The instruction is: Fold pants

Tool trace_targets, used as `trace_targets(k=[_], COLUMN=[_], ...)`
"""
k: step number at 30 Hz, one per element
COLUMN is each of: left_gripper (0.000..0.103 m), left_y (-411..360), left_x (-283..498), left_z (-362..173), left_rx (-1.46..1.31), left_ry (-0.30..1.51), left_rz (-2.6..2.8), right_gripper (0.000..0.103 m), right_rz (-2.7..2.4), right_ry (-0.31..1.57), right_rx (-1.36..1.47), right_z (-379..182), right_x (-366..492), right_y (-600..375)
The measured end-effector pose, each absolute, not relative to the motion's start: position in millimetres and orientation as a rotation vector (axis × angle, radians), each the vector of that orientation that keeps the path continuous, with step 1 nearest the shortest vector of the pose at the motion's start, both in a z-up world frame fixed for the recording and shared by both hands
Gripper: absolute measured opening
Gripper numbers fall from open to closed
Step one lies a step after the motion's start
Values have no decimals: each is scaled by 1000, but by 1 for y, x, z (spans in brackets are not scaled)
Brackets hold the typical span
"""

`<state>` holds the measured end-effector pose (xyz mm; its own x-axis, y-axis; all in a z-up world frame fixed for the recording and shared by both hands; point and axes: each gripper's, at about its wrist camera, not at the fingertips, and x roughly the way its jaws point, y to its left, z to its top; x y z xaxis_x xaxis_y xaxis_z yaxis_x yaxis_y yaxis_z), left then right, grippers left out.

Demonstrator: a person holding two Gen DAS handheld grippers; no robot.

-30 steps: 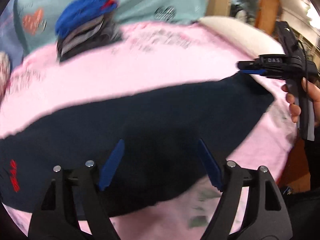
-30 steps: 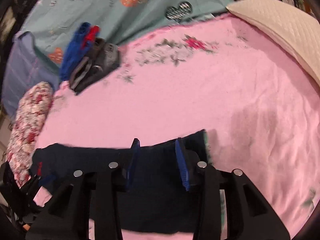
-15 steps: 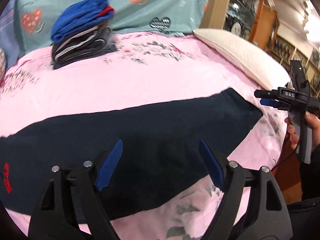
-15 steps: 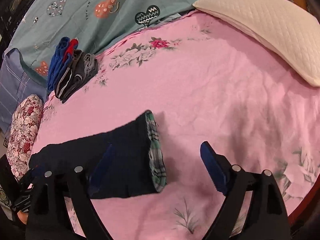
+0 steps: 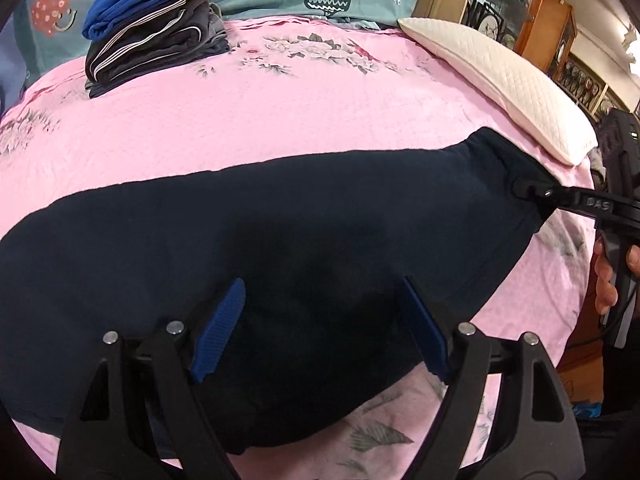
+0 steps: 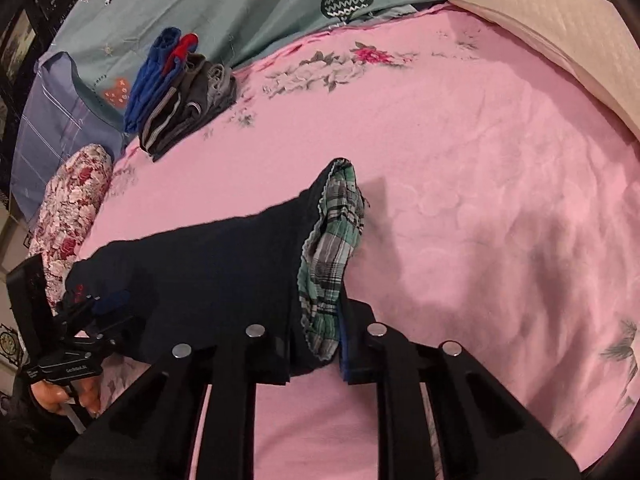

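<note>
Dark navy pants (image 5: 320,216) lie stretched across the pink bed sheet (image 5: 280,112). My left gripper (image 5: 322,280) hovers open just above their middle, with nothing pinched between its blue pads (image 5: 218,328). In the right wrist view the pants (image 6: 208,264) end in a turned-out green plaid lining (image 6: 332,240). My right gripper (image 6: 316,320) is closing its jaws on that end, and the fabric sits squeezed between them. The left wrist view shows the right gripper (image 5: 528,191) biting the far right end of the pants. The left gripper (image 6: 96,304) appears low at the left.
A stack of folded clothes (image 5: 152,28) sits at the back left of the bed. A white quilted pillow (image 5: 500,80) lies along the right edge and a floral bolster (image 6: 68,216) on the left. A teal patterned cover (image 6: 240,0) is behind. Wooden furniture (image 5: 548,20) stands beyond.
Half a second ago the right gripper stood wide open beside the plaid end; now its jaws have come together on it. The left gripper has drifted a little over the pants and stays open.
</note>
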<state>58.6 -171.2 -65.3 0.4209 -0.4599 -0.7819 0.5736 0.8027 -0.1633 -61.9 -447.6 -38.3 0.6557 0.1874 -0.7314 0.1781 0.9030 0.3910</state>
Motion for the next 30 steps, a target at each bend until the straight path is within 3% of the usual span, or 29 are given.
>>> trace_targets(k=[8, 15, 19, 21, 25, 30], left_gripper=[80, 80, 80, 80, 80, 82], left_y=[-118, -33, -7, 0, -6, -29], left_x=[54, 53, 53, 52, 52, 41], left_z=[-41, -42, -53, -53, -45, -34], left_rx=[87, 11, -25, -34, -40, 15], left_ry=[849, 855, 892, 889, 849, 792], left_rz=[-567, -383, -334, -335, -364, -422], right_gripper=[17, 18, 31, 37, 59, 59], right_rz=[254, 498, 534, 544, 546, 476], right_ry=[725, 866, 1085, 1038, 903, 860], right_rx=[368, 231, 130, 118, 118, 53], right_z=[41, 16, -49, -43, 0, 14], right_x=[-47, 16, 37, 30, 6, -10], right_y=[-359, -216, -161, -161, -180, -198])
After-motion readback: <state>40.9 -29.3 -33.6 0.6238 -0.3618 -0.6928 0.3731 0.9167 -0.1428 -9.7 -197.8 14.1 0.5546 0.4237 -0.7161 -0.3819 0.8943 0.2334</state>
